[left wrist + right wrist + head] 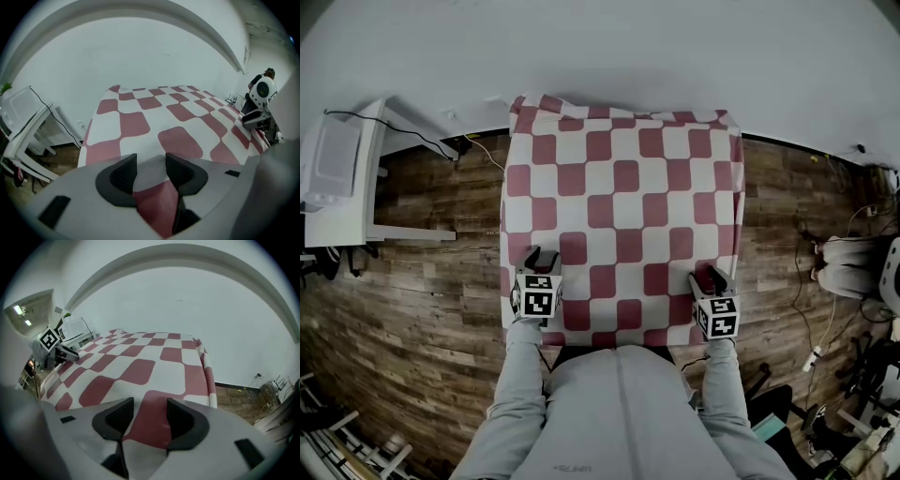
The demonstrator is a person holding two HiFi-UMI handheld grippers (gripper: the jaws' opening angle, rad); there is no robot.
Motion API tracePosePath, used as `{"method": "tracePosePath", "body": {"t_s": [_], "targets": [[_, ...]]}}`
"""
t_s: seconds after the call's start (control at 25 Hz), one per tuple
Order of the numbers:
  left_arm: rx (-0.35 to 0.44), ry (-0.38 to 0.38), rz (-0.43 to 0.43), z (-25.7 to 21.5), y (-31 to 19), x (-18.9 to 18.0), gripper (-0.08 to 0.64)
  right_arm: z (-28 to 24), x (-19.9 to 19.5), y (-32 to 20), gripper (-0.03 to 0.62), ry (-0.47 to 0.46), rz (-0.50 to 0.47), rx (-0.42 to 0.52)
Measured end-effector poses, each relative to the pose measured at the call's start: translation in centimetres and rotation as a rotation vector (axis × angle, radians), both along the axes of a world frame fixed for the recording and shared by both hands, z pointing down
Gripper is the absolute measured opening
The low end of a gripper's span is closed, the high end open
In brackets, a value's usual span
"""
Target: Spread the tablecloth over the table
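Already the red-and-white checked fabric tablecloth (623, 202) covers the surface, its long axis running away from the person. At its near edge sit the left hand-held gripper (540, 256) and the right hand-held gripper (710, 276) — one per corner, equally close — jaws apart, clamping nothing.

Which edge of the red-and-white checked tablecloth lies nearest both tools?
The near edge, at the person's body: left tool and right tool both sit there, unlike the wall-side edge.

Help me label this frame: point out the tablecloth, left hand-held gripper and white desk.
tablecloth (626, 175), head view, central red square
left hand-held gripper (542, 255), head view, between its fingertips
white desk (337, 223), head view, bare top
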State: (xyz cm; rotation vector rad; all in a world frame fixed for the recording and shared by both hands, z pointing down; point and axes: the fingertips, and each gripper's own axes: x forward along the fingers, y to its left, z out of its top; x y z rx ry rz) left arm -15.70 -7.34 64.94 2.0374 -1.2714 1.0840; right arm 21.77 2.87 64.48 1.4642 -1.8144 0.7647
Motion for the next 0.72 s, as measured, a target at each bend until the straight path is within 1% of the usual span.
{"method": "tracePosePath", "body": {"t_s": [0.08, 0.2, 0.28, 0.44, 0.56, 0.72], "targets": [[0.005, 0.004, -0.006, -0.2, -0.4, 0.1, 0.207, -0.1, 0.2, -0.3, 0.209, 0.0, 0.003, 0.011], [-0.002, -0.001, 0.007, -0.4, -1.1, 0.1, 0.206, -0.2, 0.3, -1.3, 0.209, -0.001, 0.012, 0.022], [-0.003, 0.008, 0.011, -0.5, -2.3, 0.1, 0.206, -0.1, 0.3, -2.3, 0.209, -0.008, 0.014, 0.027], [-0.005, 0.014, -0.019, -0.5, -4.6, -0.4, 0.202, -0.1, -0.2, -4.3, 0.209, -0.013, 0.002, 0.035], [0.0, 0.02, -0.023, -0.4, -6.1, -0.8, 0.198, 0.0, -0.5, -5.7, 0.209, -0.016, 0.009, 0.039], [0.003, 0.021, -0.035, -0.5, -6.2, -0.6, 0.196, -0.1, -0.3, -5.7, 0.21, -0.026, 0.0, 0.046]]}}
